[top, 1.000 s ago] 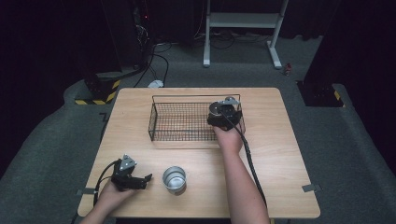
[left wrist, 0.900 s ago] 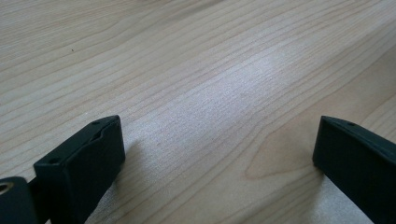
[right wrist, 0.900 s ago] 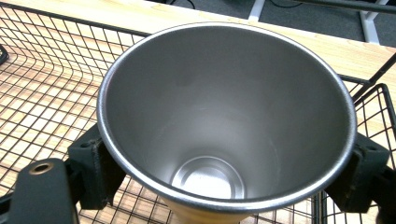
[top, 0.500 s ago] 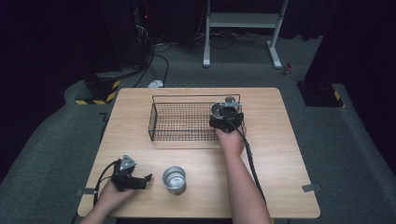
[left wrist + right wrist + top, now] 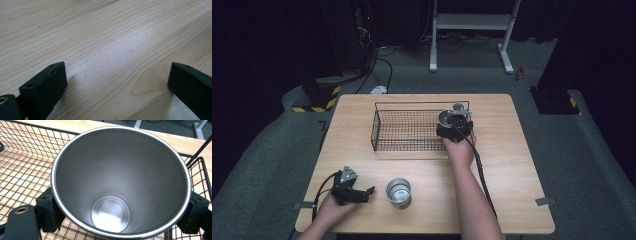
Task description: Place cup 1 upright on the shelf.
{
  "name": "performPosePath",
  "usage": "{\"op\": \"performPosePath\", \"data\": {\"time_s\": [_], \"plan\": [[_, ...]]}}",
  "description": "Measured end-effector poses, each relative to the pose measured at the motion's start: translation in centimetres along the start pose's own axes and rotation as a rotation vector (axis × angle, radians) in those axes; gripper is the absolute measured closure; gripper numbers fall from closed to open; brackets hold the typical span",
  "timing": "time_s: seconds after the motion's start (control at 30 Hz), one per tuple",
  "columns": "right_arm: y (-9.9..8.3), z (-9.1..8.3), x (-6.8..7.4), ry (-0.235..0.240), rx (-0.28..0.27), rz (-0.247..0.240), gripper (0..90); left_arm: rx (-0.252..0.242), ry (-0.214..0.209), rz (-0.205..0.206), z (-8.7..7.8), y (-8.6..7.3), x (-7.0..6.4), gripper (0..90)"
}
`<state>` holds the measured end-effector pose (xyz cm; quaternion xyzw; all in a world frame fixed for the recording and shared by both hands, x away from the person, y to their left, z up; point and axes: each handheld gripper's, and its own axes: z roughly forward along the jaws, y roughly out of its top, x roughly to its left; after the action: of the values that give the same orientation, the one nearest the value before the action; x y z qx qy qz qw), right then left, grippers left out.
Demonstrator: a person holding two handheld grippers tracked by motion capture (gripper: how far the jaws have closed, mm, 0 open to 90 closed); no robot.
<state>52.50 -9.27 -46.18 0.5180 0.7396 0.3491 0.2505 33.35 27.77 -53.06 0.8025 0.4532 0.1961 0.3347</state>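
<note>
My right gripper point(image 5: 455, 126) is shut on a steel cup point(image 5: 446, 118) at the right end of a black wire basket point(image 5: 412, 103). In the right gripper view the cup point(image 5: 120, 182) opens toward the camera and is empty, with a black jaw on each side of its rim and the basket mesh point(image 5: 22, 170) beneath it. A second steel cup point(image 5: 398, 192) stands upright near the table's front edge. Just left of that cup my left gripper point(image 5: 363, 193) rests on the wood. It is open, and the left gripper view has bare tabletop between its fingers point(image 5: 47, 82).
The wooden table point(image 5: 522, 165) has bare room to the right of the basket and along the front right. Beyond the far edge are a white metal stand point(image 5: 472, 22), floor cables and a yellow-black striped block point(image 5: 314, 102).
My right gripper, with the cup in it, has shifted slightly to the right at the basket's right end. The left gripper and the standing cup have not moved.
</note>
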Motion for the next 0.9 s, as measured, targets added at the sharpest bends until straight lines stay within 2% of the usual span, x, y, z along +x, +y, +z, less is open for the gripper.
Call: {"op": "performPosePath", "data": {"time_s": [0.13,0.27,0.57,0.77,0.8,0.9], "plan": [[-0.1,0.2,0.0,0.001,0.019,0.01,11.7,0.0,0.0,-0.001,0.0,0.0,0.0,2.7],[-0.1,0.2,0.1,0.005,0.011,-0.008,9.0,0.0,0.0,-0.001,0.0,0.0,0.0,2.7],[0.1,-0.4,0.0,0.014,0.0,0.01,8.9,0.0,-0.001,-0.004,0.0,0.0,0.0,2.7],[0.1,-1.1,-0.1,0.005,-0.025,-0.008,8.9,0.0,-0.001,-0.004,0.0,0.0,0.0,2.7],[0.1,-1.3,-0.1,0.006,-0.024,0.005,8.9,0.0,-0.001,-0.004,0.0,0.0,0.0,2.7],[-0.1,-1.7,-0.2,0.004,-0.029,0.002,8.9,0.0,-0.001,-0.004,0.0,0.0,0.0,2.7]]}}
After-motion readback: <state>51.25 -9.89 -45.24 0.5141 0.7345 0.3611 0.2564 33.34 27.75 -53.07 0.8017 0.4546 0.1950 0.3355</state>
